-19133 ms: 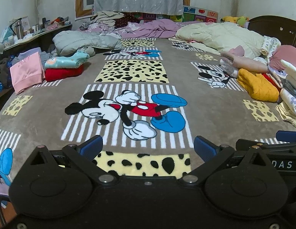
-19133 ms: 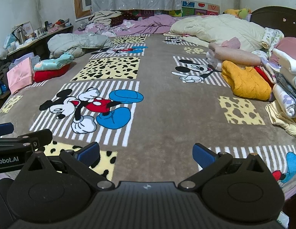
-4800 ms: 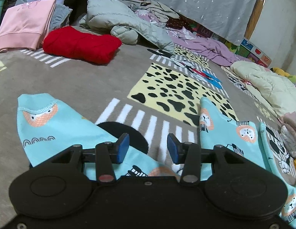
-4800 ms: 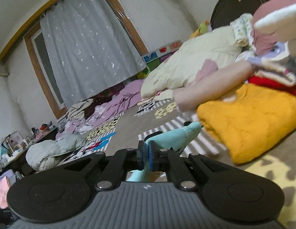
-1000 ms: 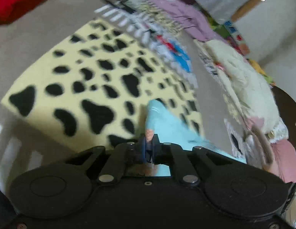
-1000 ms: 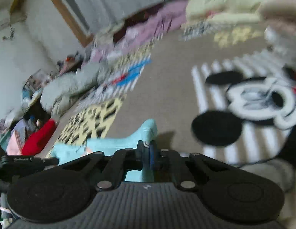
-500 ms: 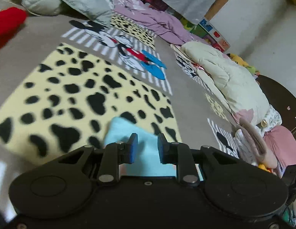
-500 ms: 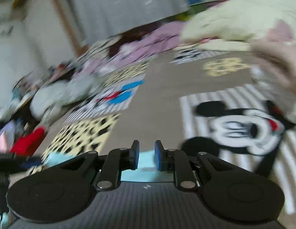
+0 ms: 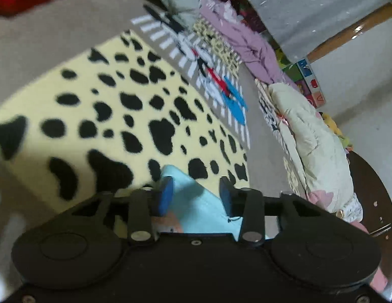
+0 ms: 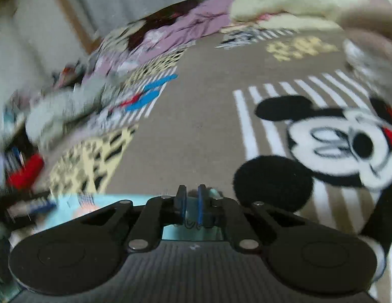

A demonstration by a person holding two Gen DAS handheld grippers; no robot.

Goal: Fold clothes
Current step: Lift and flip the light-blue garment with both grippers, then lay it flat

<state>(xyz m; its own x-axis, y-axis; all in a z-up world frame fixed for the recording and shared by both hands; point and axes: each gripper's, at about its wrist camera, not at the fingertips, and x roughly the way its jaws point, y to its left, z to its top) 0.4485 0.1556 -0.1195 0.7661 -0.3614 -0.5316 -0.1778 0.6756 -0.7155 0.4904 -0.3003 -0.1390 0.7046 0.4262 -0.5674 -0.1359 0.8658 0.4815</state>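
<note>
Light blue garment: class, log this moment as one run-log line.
step: fold | left gripper: open over light blue garment | right gripper: slightly open above it | surface: cartoon blanket

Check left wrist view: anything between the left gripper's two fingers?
Yes. A corner of the light blue printed garment lies on the blanket between the spread fingers of the left gripper, not pinched.

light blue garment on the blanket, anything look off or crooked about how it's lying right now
Nothing clearly odd. The light blue garment lies flat on the cartoon blanket, its corner resting between the open fingers of the left gripper. The right gripper sits slightly open over its edge. Most of it is hidden, so overall straightness cannot be judged.
</note>
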